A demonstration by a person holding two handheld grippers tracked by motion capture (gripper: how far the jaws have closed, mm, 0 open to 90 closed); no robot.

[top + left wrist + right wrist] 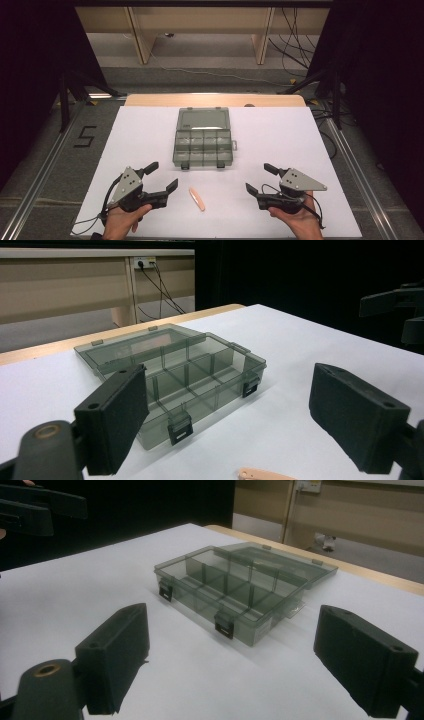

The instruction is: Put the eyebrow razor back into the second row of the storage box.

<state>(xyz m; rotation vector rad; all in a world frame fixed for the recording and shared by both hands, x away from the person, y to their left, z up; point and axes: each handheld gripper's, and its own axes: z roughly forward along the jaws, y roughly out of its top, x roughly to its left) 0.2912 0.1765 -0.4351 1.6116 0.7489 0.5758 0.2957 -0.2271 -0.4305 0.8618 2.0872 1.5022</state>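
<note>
White paper covers the tabletop point(150, 135), with a bare wooden strip left showing along its far edge and dark curtains hung at both sides of the room. Two grippers are held over the near part of the tabletop, one in each hand. On the left gripper point(162, 177) the jaws are spread wide with nothing between them, and on the right gripper point(261, 179) the jaws are likewise spread wide and empty. Between the two grippers, on the paper, one small peach-coloured strip point(197, 198) is laid at a slant, nearer to the left gripper and touched by neither. Farther off, at the middle of the tabletop, one smoky transparent organizer box point(203, 147) is set with its lid point(203, 119) folded open and laid flat toward the far side. Its tray is divided into two rows of compartments, and nothing can be seen inside them. Two dark latches are counted on its near wall.
</note>
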